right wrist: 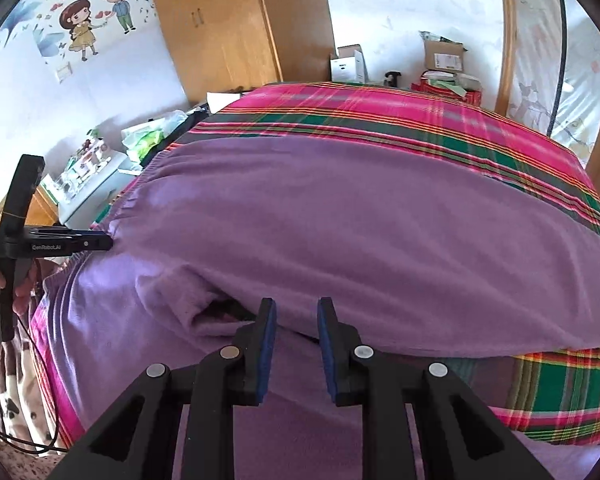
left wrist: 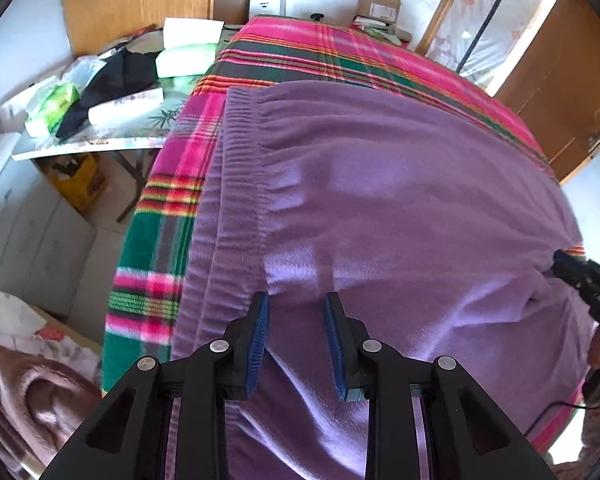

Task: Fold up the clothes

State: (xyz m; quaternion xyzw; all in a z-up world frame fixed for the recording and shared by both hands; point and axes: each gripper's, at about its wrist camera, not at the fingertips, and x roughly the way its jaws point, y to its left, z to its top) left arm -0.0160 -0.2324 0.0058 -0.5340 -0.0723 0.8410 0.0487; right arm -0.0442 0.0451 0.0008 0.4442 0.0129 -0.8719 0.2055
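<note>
Ahead of your left gripper point(left wrist: 296, 308) the purple garment point(left wrist: 380, 200) lies flat, and nothing stands on it, so you can pass over it freely. Its gathered waistband point(left wrist: 236, 168) runs along the left, and beyond it a strip of plaid blanket point(left wrist: 160, 232) is bare to the bed's edge. Past that edge a cluttered side table point(left wrist: 100, 120) blocks the far left. Your right gripper point(left wrist: 580, 276) sits at the cloth's right edge, well apart from the left one.

In front of the right gripper's tips a raised fold point(right wrist: 228, 304) of purple cloth stands in the way; the blanket beyond the garment is bare up to the boxes point(right wrist: 440, 60) by the wall.
</note>
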